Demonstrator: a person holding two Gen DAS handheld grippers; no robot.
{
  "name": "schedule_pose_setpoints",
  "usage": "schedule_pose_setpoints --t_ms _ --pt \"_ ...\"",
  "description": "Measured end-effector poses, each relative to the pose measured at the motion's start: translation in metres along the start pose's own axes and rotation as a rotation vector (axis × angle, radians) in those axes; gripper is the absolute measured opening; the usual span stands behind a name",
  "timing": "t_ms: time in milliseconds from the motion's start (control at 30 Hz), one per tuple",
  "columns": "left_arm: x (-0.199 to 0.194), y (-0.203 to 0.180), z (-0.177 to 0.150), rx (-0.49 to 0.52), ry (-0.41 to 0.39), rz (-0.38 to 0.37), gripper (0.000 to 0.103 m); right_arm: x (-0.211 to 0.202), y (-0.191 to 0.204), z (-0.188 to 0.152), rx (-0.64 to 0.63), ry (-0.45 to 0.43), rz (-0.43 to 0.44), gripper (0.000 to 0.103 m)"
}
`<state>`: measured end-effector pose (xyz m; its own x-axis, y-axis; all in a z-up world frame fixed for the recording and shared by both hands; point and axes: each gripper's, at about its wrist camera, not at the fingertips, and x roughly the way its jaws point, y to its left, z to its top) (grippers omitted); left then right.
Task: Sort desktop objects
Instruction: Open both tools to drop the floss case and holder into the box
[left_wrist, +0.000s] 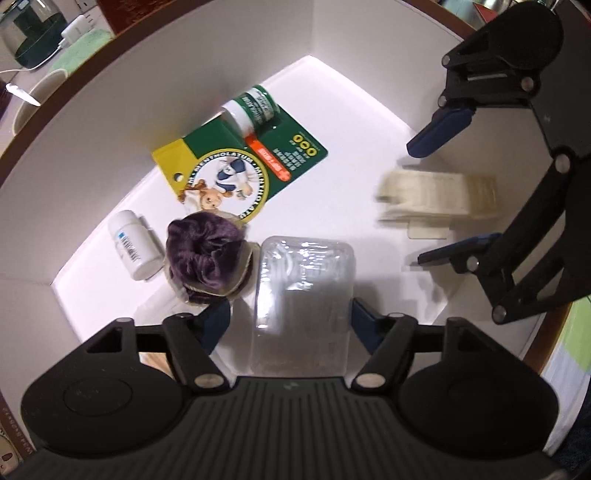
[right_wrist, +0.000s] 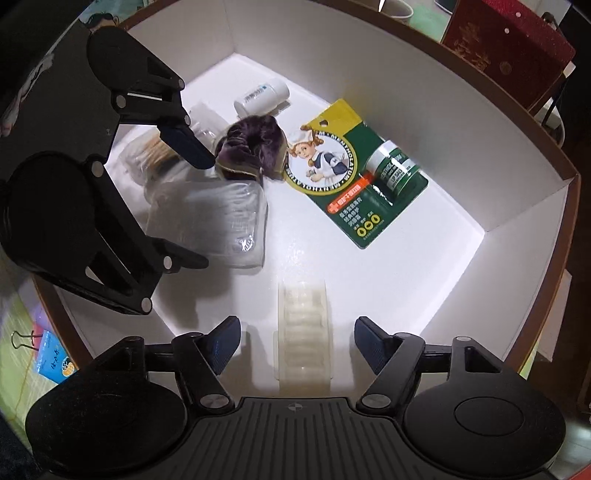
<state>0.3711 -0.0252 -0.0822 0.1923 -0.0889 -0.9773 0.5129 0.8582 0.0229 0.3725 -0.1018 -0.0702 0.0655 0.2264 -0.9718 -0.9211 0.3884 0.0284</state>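
Left wrist view: our left gripper (left_wrist: 290, 314) stands apart astride the clear plastic case (left_wrist: 304, 291) on the white box (left_wrist: 229, 66) floor, presumably just deposited. At 3 o'clock, our right gripper (left_wrist: 439, 199) gapes around the pale strip pack (left_wrist: 436, 199).

Right wrist view: only here a binder clip (right_wrist: 22, 339) shows outside the box at 8 o'clock.

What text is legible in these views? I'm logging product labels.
"MENTHOLATUM": ring around the nurse picture on the green-and-yellow blister card, also.
Other print on that card and on its green jar: too small.
White bottle label: blurred.
Blue packet outside the box: unreadable.
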Motion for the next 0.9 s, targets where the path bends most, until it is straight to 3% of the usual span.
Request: schedule_pose_setpoints --t_ms 400,900 --pt "-0.027 0.001 -0.013 -0.036 -0.032 0.039 0.076 -0.011 0.003 -0.006 0.047 -0.047 0.01 0.071" --pt "-0.076 -0.007 -0.031 -0.105 -0.125 0.115 0.078 -0.06 0.022 -0.025 0.091 -0.159 -0.02 0.071"
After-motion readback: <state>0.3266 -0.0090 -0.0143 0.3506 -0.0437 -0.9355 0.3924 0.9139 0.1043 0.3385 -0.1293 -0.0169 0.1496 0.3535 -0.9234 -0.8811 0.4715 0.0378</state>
